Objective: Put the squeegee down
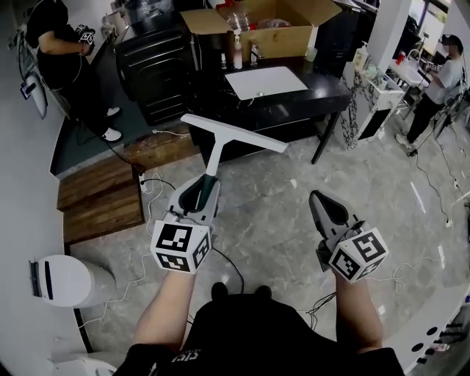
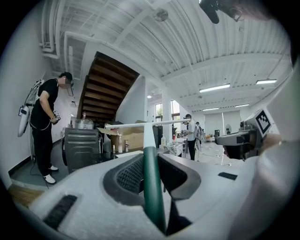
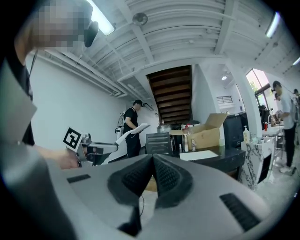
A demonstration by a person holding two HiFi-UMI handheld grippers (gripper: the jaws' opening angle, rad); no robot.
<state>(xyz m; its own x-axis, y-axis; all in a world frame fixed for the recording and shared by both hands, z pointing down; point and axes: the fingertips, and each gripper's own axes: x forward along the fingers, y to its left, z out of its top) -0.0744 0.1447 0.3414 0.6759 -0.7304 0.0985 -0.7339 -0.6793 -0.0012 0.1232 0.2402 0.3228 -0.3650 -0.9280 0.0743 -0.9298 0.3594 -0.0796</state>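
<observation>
Squeegee [image 1: 235,134] handle pinched in left tool [image 1: 198,192]; right tool [image 1: 327,211] pressed together, empty. If released short of the tabletop [image 1: 294,103] ahead, a fall to the floor [image 1: 272,220] is risked.

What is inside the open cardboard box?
Something reddish shows inside the open cardboard box. The box's walls cover everything lower down, so the rest cannot be seen.

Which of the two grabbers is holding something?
The left gripper: its jaws clamp the squeegee by its green handle. The right gripper has its jaws closed together with nothing between them.
</observation>
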